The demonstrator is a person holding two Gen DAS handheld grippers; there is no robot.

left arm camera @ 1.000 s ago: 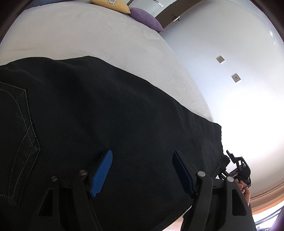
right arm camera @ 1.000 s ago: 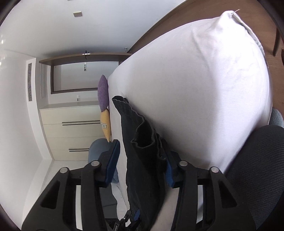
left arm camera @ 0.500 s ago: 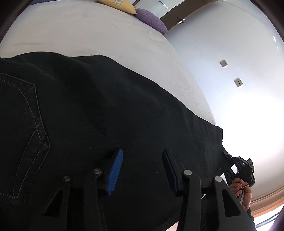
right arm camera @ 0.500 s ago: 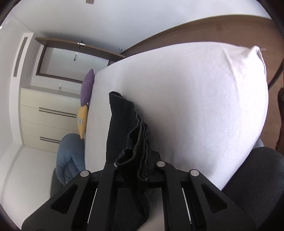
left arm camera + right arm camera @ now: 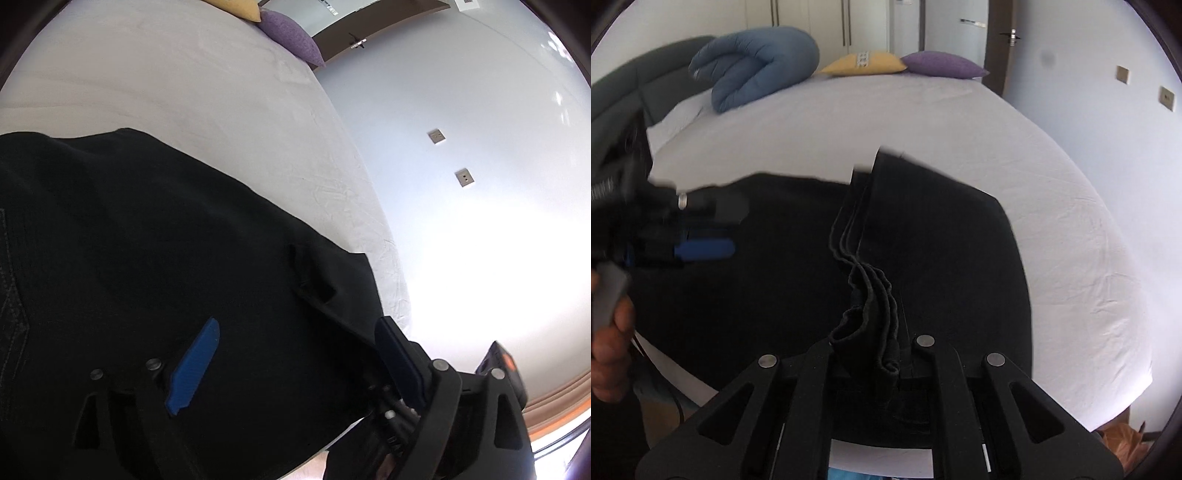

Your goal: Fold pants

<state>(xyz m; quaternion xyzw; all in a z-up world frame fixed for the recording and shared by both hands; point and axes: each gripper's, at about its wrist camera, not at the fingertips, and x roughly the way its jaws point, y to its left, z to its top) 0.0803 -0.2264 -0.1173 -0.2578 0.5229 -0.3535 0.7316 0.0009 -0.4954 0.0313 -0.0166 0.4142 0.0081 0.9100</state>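
Black pants (image 5: 147, 258) lie on a white bed (image 5: 184, 85). In the right wrist view the pants (image 5: 923, 240) have their leg ends lifted and carried over the rest of the fabric. My right gripper (image 5: 871, 350) is shut on the bunched hem layers (image 5: 871, 295). My left gripper (image 5: 291, 354) is open, its blue pads wide apart, hovering over the pants near the bed's near edge. It also shows in the right wrist view (image 5: 701, 249), held by a hand at the left.
A blue bolster pillow (image 5: 757, 62), a yellow cushion (image 5: 866, 62) and a purple cushion (image 5: 942, 64) lie at the far end of the bed. A white wall (image 5: 461, 147) with two plates runs along the right side. A dark chair (image 5: 635, 96) stands at left.
My right gripper closed on the hem and swung it up and over the pants toward the waist. My left gripper narrowed, then opened wide again over the fabric.
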